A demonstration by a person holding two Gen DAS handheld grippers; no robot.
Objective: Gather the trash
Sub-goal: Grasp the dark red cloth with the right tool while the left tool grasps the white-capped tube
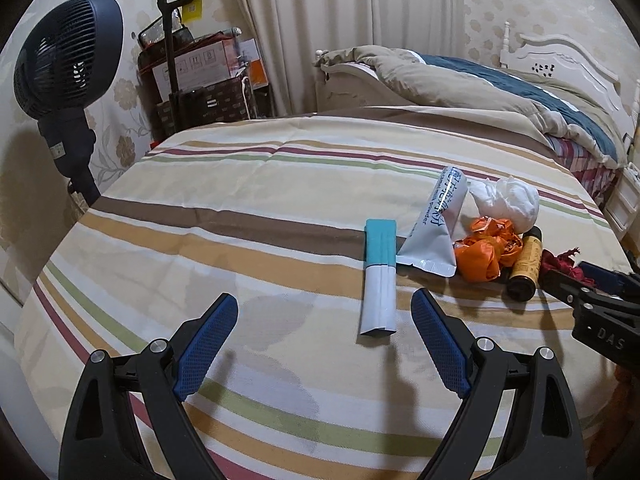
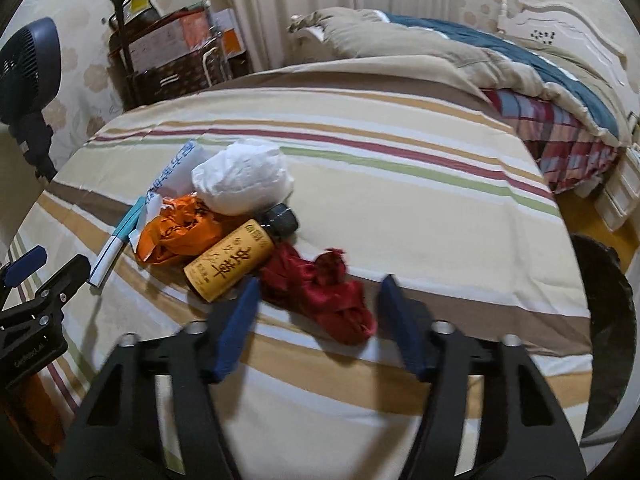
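Trash lies on a striped tablecloth. A teal and white stick packet lies just ahead of my left gripper, which is open and empty; the packet is nearer its right finger. Beyond lie a grey pouch, an orange crumpled wrapper, a white tissue wad and a yellow bottle. My right gripper is open, its fingers either side of a red crumpled wrapper. The yellow bottle, orange wrapper and tissue wad lie left of it.
A black fan stands at the table's left edge. A trolley with boxes stands behind. A bed with bedding is at the back right. A dark bin rim shows at the table's right side.
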